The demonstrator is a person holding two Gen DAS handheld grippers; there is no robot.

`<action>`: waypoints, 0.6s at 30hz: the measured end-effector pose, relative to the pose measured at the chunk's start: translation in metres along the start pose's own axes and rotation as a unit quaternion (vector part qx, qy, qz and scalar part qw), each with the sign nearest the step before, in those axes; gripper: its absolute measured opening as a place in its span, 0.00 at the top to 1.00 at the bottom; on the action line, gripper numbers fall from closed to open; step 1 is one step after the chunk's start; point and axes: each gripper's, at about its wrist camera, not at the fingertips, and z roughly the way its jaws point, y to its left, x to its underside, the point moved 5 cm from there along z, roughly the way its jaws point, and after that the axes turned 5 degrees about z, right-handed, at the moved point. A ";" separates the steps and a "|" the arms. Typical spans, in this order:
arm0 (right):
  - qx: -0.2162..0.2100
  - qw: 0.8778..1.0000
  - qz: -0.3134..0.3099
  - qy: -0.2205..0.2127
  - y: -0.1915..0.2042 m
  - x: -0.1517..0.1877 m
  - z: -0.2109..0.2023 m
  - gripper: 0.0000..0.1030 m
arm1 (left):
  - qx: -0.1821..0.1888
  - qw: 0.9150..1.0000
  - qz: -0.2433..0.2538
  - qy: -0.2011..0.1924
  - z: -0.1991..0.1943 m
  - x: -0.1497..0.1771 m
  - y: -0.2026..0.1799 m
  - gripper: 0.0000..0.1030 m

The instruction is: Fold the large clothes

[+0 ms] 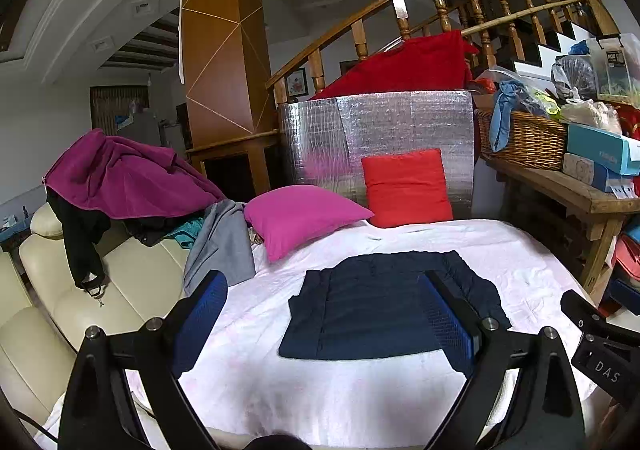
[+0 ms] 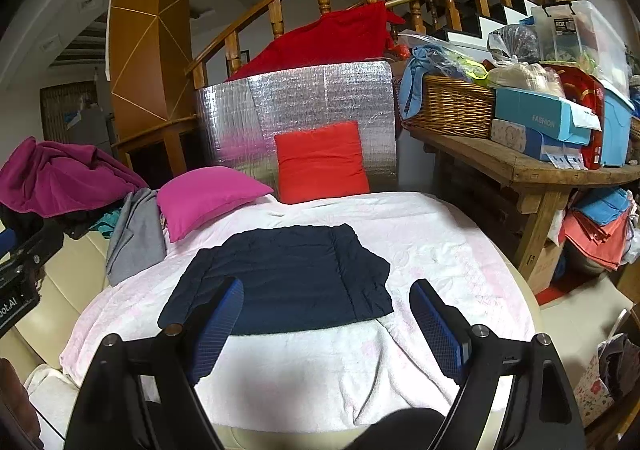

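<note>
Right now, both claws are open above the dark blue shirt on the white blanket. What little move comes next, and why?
Probably lower the right claw to the flat navy blue garment's near right corner. It lies partly folded on the white fuzzy blanket, both claws are open and hold nothing, and the left claw hovers over its middle, so gripping an edge likely starts the next fold.

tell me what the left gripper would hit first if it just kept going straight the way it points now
Most likely the navy garment lying flat on the white blanket. The left gripper is open with nothing between its fingers, and the garment fills the gap ahead. Depth is uncertain, so it might meet the near blanket first.
</note>
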 end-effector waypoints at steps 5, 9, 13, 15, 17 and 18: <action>0.001 1.000 0.001 -0.002 0.001 0.001 -0.001 0.15 | 0.000 1.000 -0.002 0.002 0.001 -0.001 0.001 0.07; 0.002 1.000 0.002 -0.005 0.002 0.001 -0.002 0.15 | 0.001 1.000 -0.003 0.002 0.001 -0.001 0.002 0.07; 0.000 1.000 0.002 -0.006 0.003 0.000 -0.002 0.15 | 0.003 1.000 -0.007 0.005 0.001 0.000 0.002 0.07; 0.001 1.000 0.002 -0.007 0.006 0.000 -0.004 0.15 | 0.003 1.000 -0.010 0.005 0.000 0.000 0.003 0.07; 0.001 1.000 0.001 -0.009 0.009 0.001 -0.006 0.15 | 0.002 1.000 -0.014 0.005 0.000 0.001 0.006 0.07; 0.001 1.000 0.000 -0.010 0.010 0.001 -0.007 0.15 | 0.002 1.000 -0.016 0.005 -0.001 0.001 0.007 0.07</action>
